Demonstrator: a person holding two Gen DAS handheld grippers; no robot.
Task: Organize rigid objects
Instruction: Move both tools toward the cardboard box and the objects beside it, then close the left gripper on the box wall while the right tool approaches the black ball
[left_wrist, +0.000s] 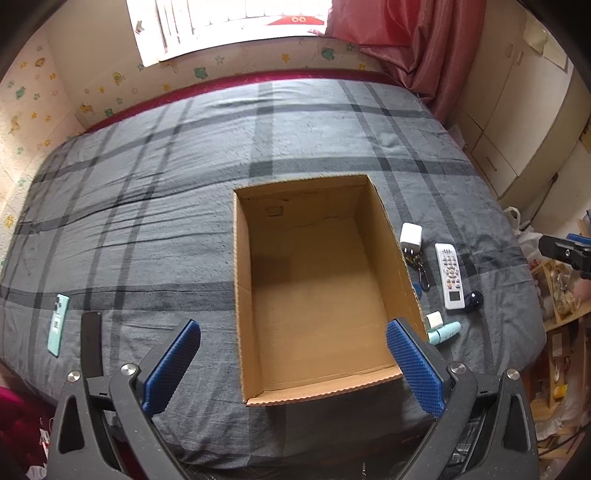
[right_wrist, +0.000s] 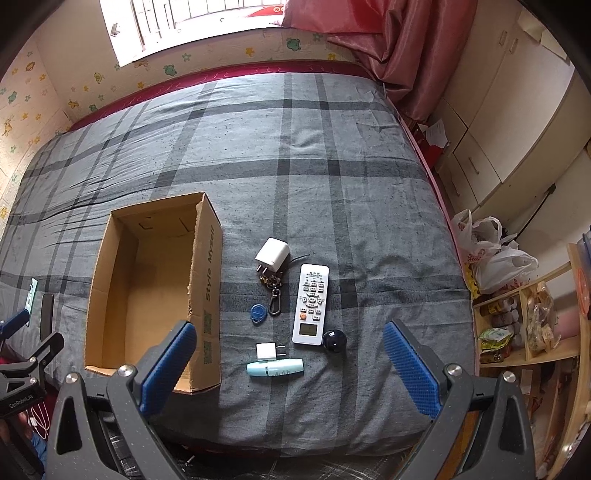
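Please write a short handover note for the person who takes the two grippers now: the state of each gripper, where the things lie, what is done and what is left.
Left gripper: open, holds nothing, above the near end of the cardboard box.
Right gripper: open, holds nothing, above the small items.
Box: on the bed, nothing in it.
Right of the box: white charger, keys, blue tag, remote control, dark ball, small white plug, pale green tube.
Left of the box: phone, black bar.
Done: nothing yet. Left: probably every item into the box.

My left view hides the blue key tag (left_wrist: 418, 288) partly behind the cardboard box (left_wrist: 400, 254) wall. The remote (right_wrist: 311, 305) button labels are too small to read.
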